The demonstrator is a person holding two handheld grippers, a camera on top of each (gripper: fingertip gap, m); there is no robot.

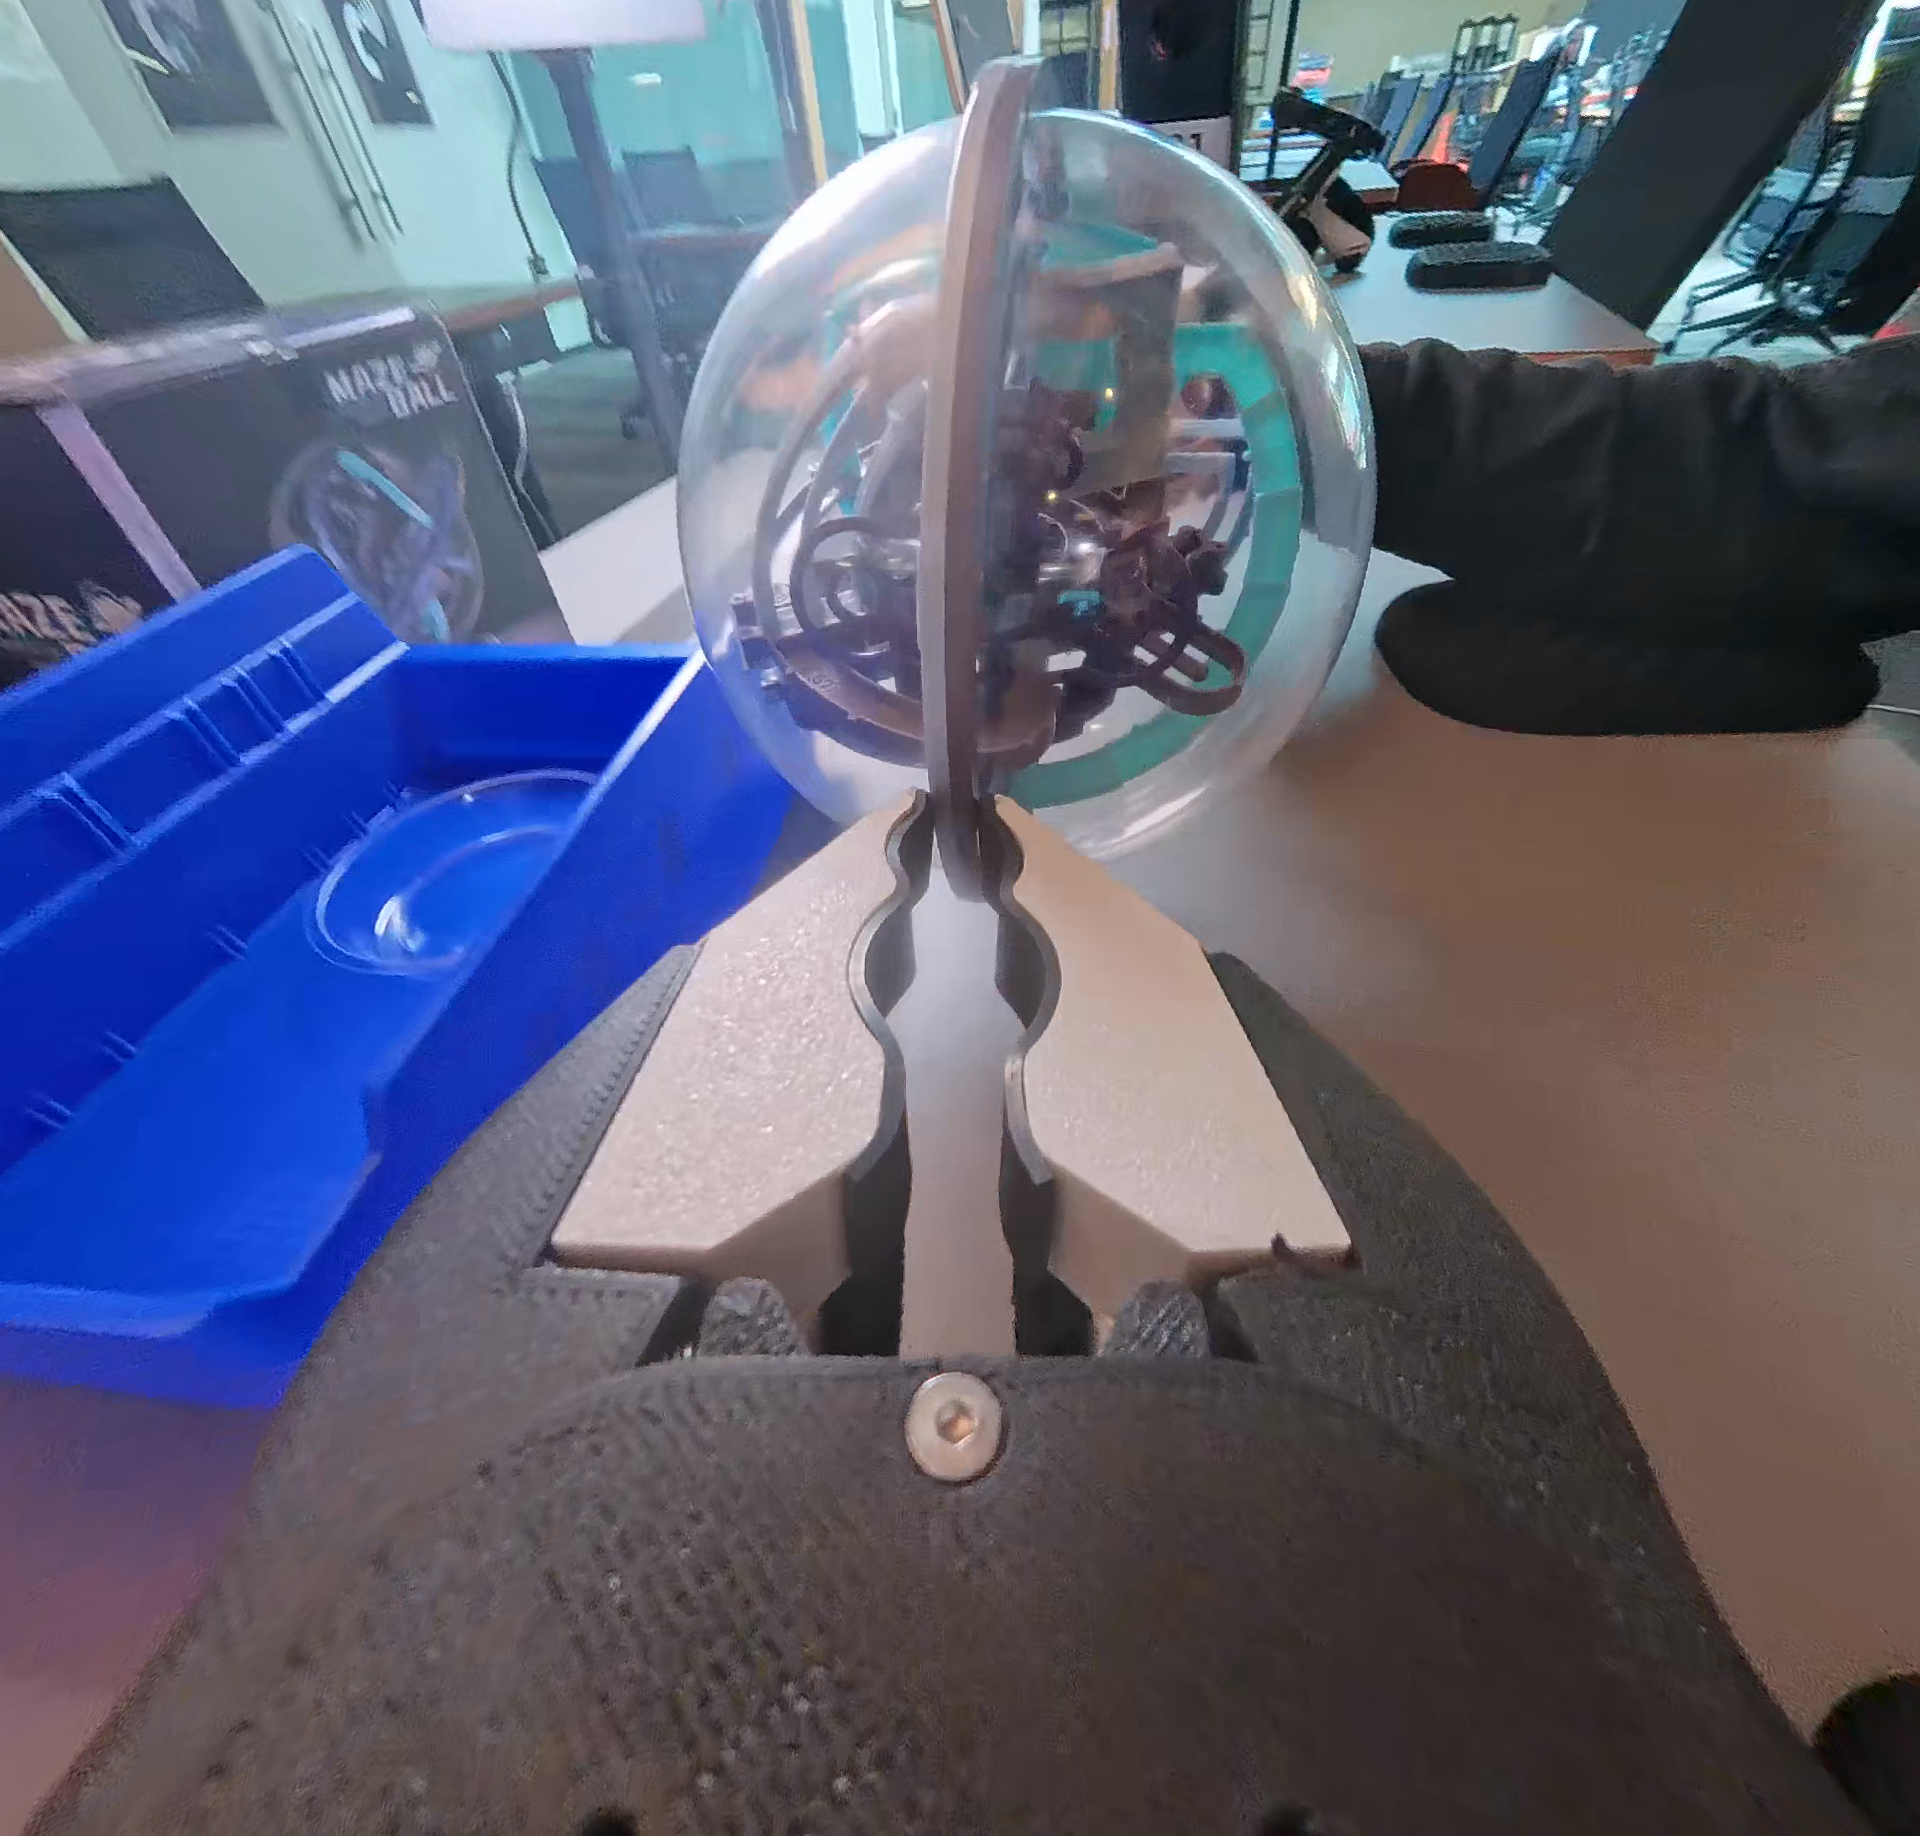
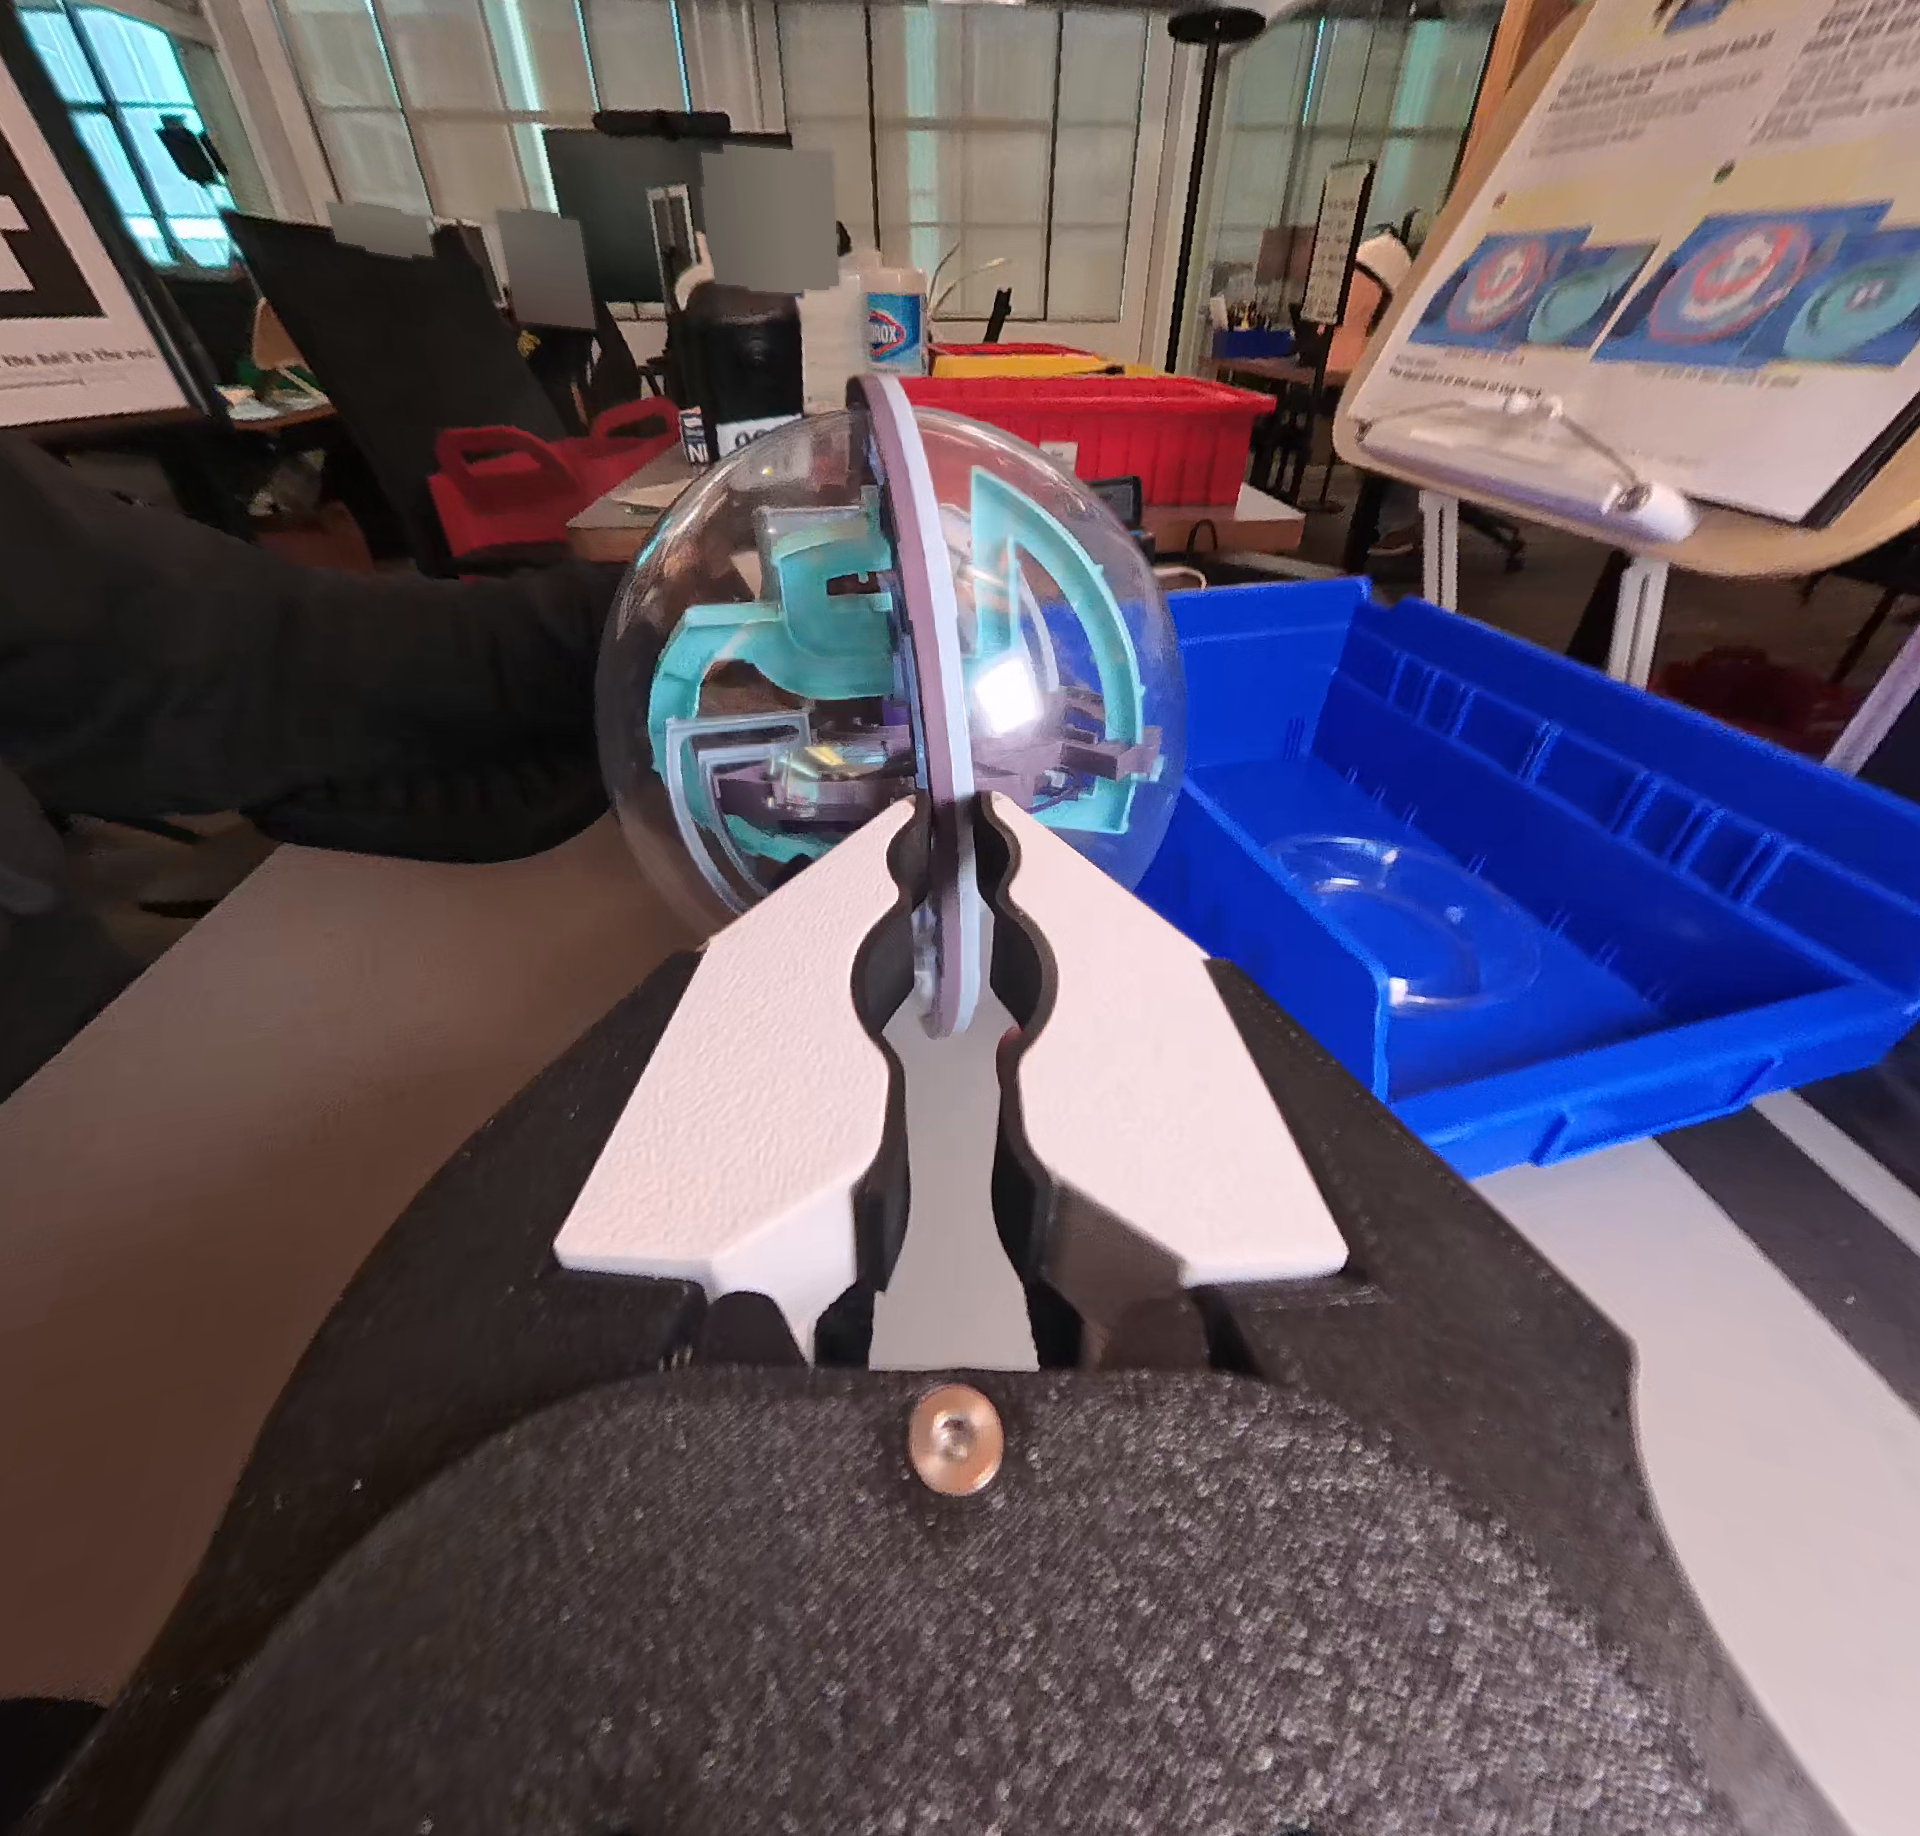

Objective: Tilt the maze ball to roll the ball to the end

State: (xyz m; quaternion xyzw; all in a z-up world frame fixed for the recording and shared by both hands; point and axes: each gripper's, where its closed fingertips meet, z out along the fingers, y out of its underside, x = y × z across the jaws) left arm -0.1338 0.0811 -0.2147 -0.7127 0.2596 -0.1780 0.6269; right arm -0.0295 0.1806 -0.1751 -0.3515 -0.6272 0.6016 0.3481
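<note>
Both tongs, left gripper (image 1: 951, 830) & right gripper (image 2: 948, 830), are clamped on the maze ball (image 1: 1023, 467) rim, ball held above the table (image 1: 1455, 955) beside the blue bin (image 1: 260, 903). Grab done imo; tilting left, inner ball's spot can't tell.

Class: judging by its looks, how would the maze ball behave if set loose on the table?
The maze ball is a smooth clear sphere, so it would probably roll. Its thin rim, pinched by both claws, likely offers the only sure grip. The shell looks rigid, perhaps crackable if dropped.
</note>
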